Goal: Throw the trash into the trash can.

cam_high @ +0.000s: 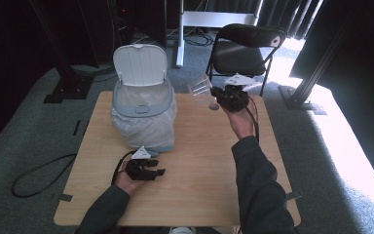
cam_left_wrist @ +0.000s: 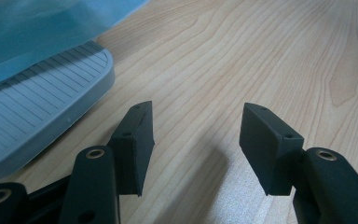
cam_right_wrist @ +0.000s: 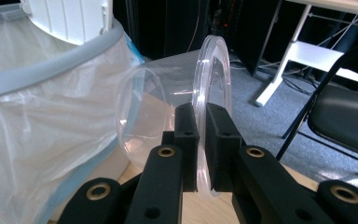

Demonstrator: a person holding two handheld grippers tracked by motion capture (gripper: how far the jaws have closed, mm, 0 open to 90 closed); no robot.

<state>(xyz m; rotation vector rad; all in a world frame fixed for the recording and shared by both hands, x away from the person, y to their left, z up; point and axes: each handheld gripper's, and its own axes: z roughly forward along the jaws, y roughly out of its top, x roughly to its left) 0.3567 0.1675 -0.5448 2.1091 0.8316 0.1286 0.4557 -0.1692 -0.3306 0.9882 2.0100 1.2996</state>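
Your right gripper (cam_right_wrist: 201, 140) has its jaws clamped on the rim of the clear plastic cup (cam_right_wrist: 168, 107), held tipped on its side above the bench (cam_high: 199, 161) just beside the lined bin (cam_high: 143, 114) (lid up, liner looks empty). Your left gripper (cam_left_wrist: 196, 140) rests on the bench by the bin's base, jaws apart with nothing between.

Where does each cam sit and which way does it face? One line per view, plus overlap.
High view: above the person's side, facing forward and down on the table; forearms, both claws.
Left gripper view: on the left claw, low over wood, by the bin's pedal; open jaws.
Right gripper view: on the right claw, toward the bin; jaws pinch the clear cup.
Shared: the bin.
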